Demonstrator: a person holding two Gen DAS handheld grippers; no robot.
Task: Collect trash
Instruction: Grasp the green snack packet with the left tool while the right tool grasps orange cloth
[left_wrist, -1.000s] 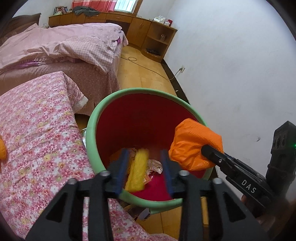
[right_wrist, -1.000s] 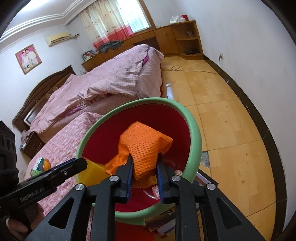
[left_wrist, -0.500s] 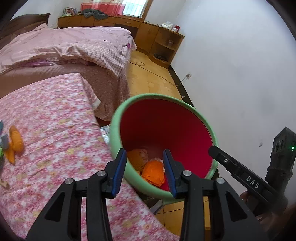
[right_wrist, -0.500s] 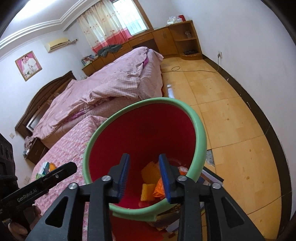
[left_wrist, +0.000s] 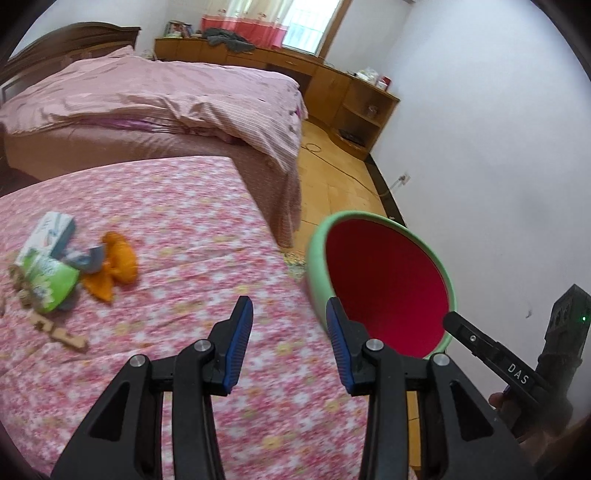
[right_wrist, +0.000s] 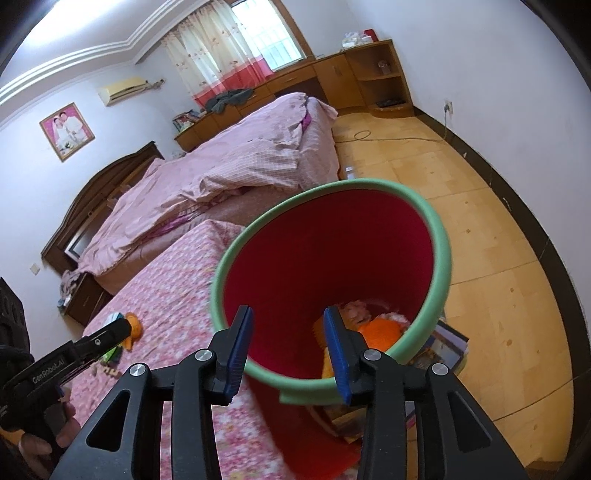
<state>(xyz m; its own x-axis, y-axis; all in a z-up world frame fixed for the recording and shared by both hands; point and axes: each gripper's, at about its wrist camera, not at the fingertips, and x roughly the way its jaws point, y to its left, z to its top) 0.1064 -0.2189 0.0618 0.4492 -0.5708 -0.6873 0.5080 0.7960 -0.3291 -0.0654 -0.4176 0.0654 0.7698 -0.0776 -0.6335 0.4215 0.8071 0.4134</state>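
Left hand-held gripper hovered over the floral-sheeted bed, jaws apart, nothing between the blue pads. Its right fingertip overlapped the near rim of the trash bin in the left wrist view; contact could not be judged.

Right hand-held gripper was poised above the bin's mouth at about 6 o'clock of the rim. Its jaws had just been opening; they stood apart and empty, pads touching nothing.

Trash bin: green rim, red inside, on the wooden floor just beside the bed's edge. At its bottom lay an orange mesh wad, with yellow and pale scraps around it, partly hidden by the right fingertip.

Trash still on the bed, at about 9 o'clock in the left wrist view, well apart from the bin:
- orange piece
- green-and-white wrapper, touching the orange piece's left side
- white-and-teal packet, just above the wrapper
- grey scrap between wrapper and orange piece
- light wooden bits at 6 o'clock from the wrapper

This side of the view was blurred, so finer detail was unreadable.

Second bed with pink quilt at 12 o'clock.
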